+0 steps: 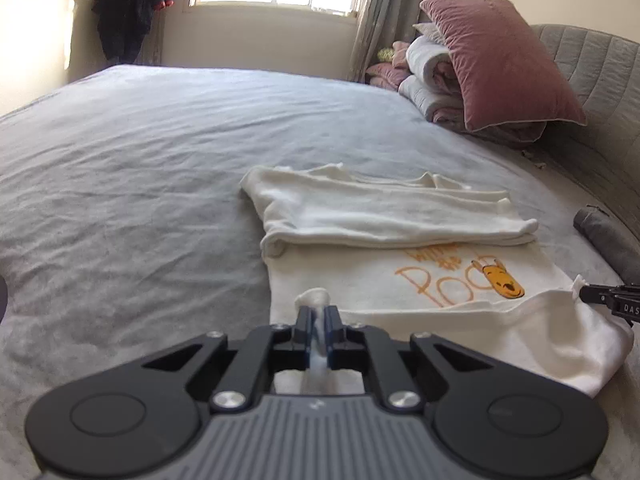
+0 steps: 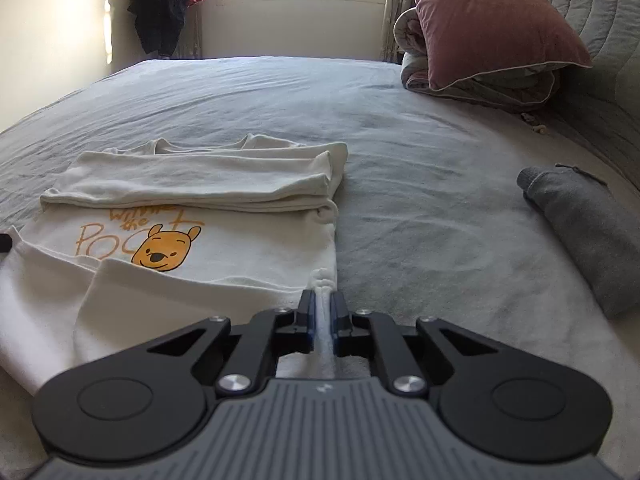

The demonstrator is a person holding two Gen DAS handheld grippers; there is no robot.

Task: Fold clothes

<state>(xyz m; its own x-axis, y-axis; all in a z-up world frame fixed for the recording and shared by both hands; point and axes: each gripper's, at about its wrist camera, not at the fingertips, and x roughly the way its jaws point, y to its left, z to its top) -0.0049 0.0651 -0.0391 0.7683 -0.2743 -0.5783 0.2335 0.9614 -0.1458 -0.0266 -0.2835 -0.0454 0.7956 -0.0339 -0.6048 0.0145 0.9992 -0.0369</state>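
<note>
A white T-shirt [image 1: 380, 216] with an orange bear print [image 1: 500, 280] lies on the grey bed sheet [image 1: 140, 160], its far half folded into a flat band. My left gripper [image 1: 316, 314] is shut on the shirt's near left hem corner, and a tuft of cloth bulges past the fingertips. At the right edge of that view my right gripper [image 1: 588, 294] pinches the other hem corner. In the right wrist view the right gripper [image 2: 323, 306] is shut on the near right corner of the T-shirt [image 2: 200, 184]. The hem between the two corners curls up over the bear print [image 2: 164, 254].
A rolled grey garment [image 2: 580, 220] lies on the sheet to the right of the shirt. A pink pillow [image 1: 500, 60] leans on folded quilts [image 1: 428, 80] by the grey padded headboard [image 1: 600, 80]. A dark jacket [image 1: 132, 4] hangs beside the window. Open sheet stretches left and beyond the shirt.
</note>
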